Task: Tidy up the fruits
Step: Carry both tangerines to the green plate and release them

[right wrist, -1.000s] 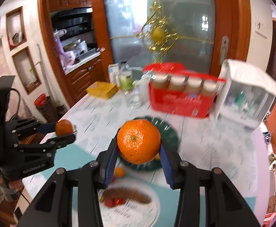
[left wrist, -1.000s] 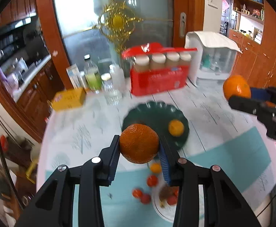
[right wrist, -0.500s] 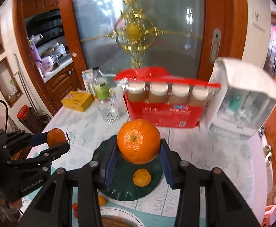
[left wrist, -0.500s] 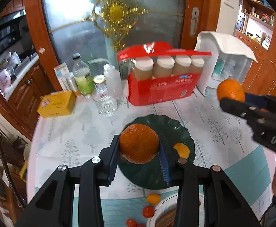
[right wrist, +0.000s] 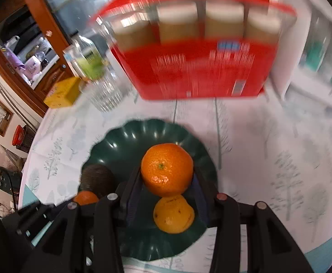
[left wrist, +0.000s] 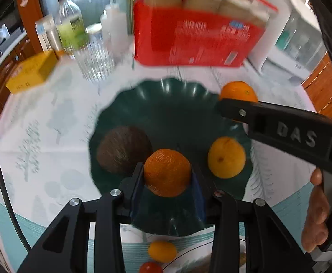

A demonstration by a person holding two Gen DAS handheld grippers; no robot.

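Note:
A dark green scalloped plate (left wrist: 166,104) (right wrist: 129,141) sits mid-table. My left gripper (left wrist: 167,175) is shut on an orange (left wrist: 167,171) just above the plate's near side. My right gripper (right wrist: 167,179) is shut on a second orange (right wrist: 167,168) over the plate; it also shows in the left wrist view (left wrist: 237,91) at the plate's far right rim. On the plate lie a small yellow-orange fruit (left wrist: 226,157) (right wrist: 174,213) and a brown fuzzy round fruit (left wrist: 123,149) (right wrist: 96,179).
A red carton of jars (left wrist: 195,34) (right wrist: 195,68), a glass (left wrist: 95,61), bottles, a yellow box (left wrist: 29,72) and a white appliance (left wrist: 291,36) stand behind the plate. A kumquat (left wrist: 162,251), a cherry tomato (left wrist: 150,268) and a white plate's rim (left wrist: 188,257) lie near me.
Both grippers have moved forward and down towards the green plate, each still holding its orange. The brown fruit on the plate has come into view.

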